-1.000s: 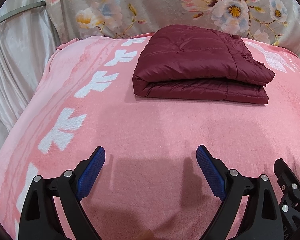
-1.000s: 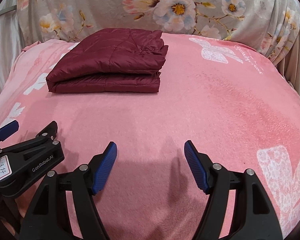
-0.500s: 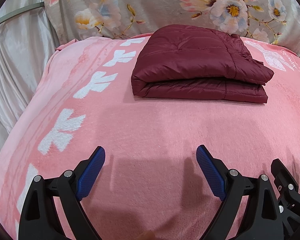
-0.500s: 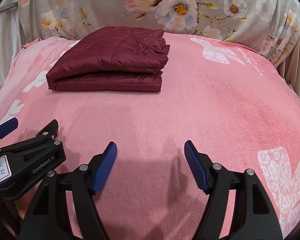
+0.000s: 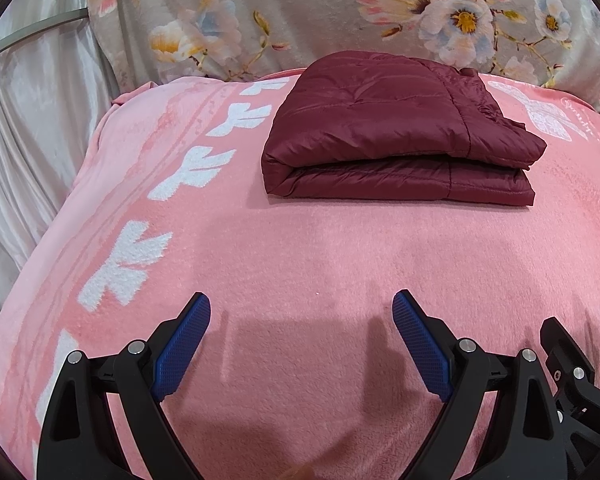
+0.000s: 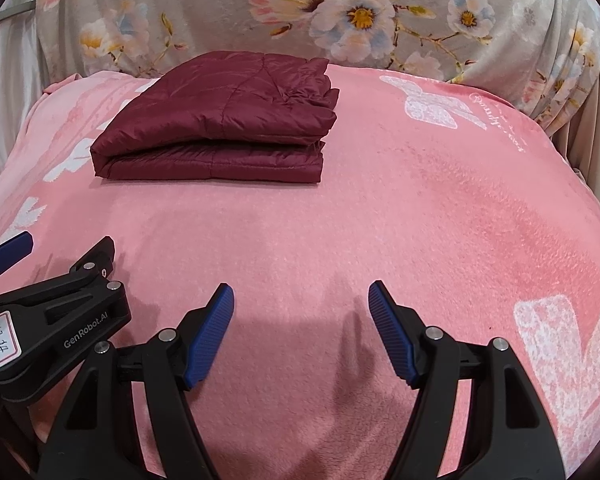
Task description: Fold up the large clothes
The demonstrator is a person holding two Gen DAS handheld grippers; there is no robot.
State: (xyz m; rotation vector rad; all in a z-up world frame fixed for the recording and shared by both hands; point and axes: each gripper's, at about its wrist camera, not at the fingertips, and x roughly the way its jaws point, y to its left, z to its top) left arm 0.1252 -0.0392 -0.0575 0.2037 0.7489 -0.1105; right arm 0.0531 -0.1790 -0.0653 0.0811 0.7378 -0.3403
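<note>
A dark red quilted jacket (image 5: 396, 128) lies folded in a thick rectangle at the far side of the pink blanket (image 5: 300, 248). It also shows in the right wrist view (image 6: 220, 124), far left of centre. My left gripper (image 5: 302, 312) is open and empty, low over the blanket and well short of the jacket. My right gripper (image 6: 302, 304) is open and empty too, beside the left one, also well short of the jacket.
A grey floral cloth (image 5: 340, 12) hangs behind the bed. A pale satin curtain (image 5: 28, 120) hangs at the left. The blanket carries white patterns along its left side (image 5: 128, 260) and right side (image 6: 564, 344). The left gripper's body (image 6: 48, 320) sits at the lower left of the right view.
Both grippers have drifted slightly, so the jacket sits a touch lower and leftward in the left view. Both stay open; the jacket has not moved.
</note>
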